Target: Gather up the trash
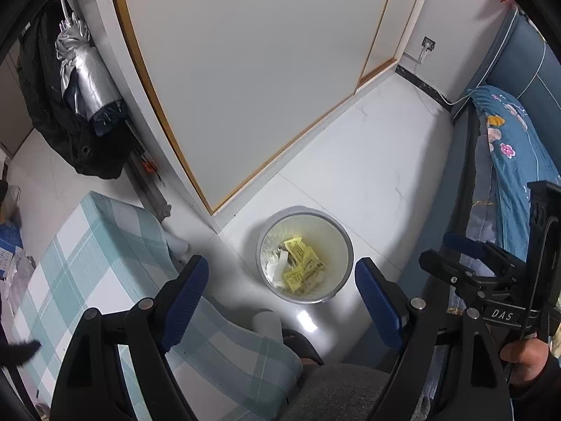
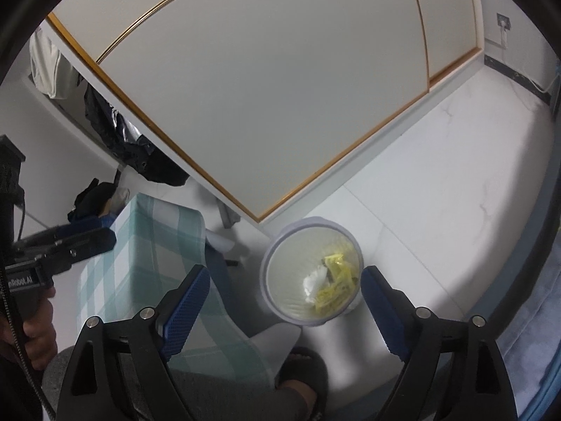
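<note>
White floor tiles carry a bin [image 1: 305,254] of blurred yellow scraps [image 1: 301,263]; both grippers' jaws spread, empty.

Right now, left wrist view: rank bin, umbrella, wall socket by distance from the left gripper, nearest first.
From the left gripper:
1. Bin, on the floor just beyond the open fingers.
2. Umbrella, up left, beside the wardrobe.
3. Wall socket, far corner, upper right.
</note>
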A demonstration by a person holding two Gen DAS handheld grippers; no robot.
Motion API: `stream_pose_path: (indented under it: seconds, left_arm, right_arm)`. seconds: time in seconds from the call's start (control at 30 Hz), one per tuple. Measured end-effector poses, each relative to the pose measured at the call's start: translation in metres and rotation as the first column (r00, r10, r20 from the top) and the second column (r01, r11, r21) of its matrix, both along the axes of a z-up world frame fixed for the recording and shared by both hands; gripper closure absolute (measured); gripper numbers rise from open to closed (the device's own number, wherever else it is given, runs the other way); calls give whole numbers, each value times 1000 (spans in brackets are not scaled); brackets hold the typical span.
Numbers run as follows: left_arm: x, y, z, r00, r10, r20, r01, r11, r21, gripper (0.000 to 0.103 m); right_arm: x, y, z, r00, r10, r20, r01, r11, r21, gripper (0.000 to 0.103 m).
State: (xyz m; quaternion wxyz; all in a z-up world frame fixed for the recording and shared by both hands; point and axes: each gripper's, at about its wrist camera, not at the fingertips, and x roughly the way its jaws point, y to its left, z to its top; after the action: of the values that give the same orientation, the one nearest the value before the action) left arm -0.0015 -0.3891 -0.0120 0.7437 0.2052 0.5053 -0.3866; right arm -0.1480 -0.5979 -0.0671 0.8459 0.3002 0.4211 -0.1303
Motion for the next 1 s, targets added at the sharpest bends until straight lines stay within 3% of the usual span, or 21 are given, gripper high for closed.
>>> stream_pose_path:
  seconds: [0.23, 0.63, 1.0]
  left_arm:
    - [-8, 6, 2, 1000, 18, -18, -18, 1000, 3, 20]
    - [-17, 8, 2, 998, -1, 71, -2, 999, 46, 20]
    - [-15, 11, -1, 998, 15, 62, -18, 998, 59, 20]
  right_arm:
    - [-2, -1, 1, 1000, 7, 7, -7, 1000, 6, 15]
    - [-10, -1, -3, 1000, -1, 3, 1, 1000, 8, 15]
    - [-9, 1, -6, 1000, 6, 1, -6, 1000, 14, 14]
